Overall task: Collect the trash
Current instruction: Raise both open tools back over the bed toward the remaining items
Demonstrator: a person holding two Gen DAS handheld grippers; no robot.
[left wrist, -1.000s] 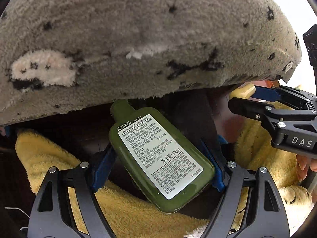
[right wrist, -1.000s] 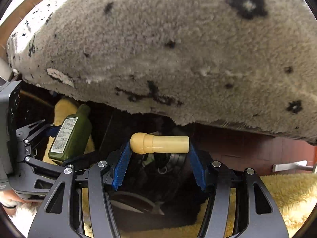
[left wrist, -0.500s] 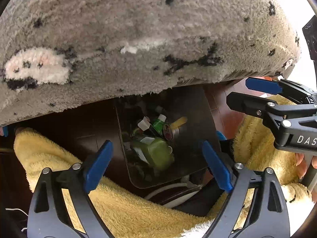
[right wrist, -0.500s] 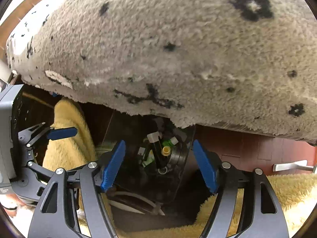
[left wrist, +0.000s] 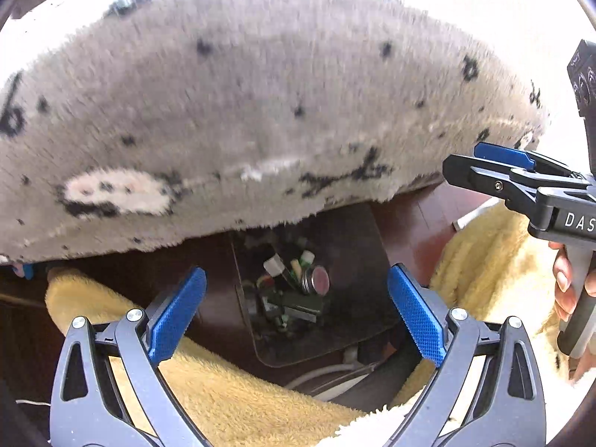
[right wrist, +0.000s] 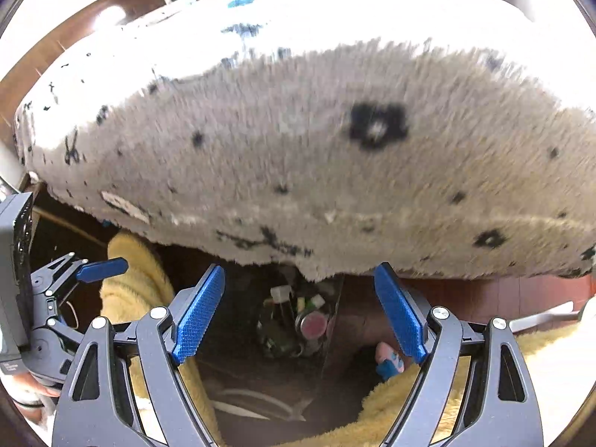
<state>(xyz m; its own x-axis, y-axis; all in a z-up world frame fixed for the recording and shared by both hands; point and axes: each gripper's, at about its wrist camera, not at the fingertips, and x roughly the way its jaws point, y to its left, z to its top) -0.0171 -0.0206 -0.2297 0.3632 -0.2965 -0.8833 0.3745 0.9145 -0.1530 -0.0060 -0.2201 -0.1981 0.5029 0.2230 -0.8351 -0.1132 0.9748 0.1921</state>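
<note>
Trash [left wrist: 294, 298] lies jumbled in bin [left wrist: 357, 246]; orientation unclear.

The left gripper [left wrist: 296, 311], jaws opening and empty, hangs over a dark bin [left wrist: 357, 260] of trash [left wrist: 294, 290], with the right gripper [left wrist: 484, 165] at three o'clock.

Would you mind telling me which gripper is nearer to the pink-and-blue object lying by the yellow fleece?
Right. The right gripper has the pink-and-blue object just beside its right-hand finger; the left gripper sits far off at the picture's left edge.
</note>
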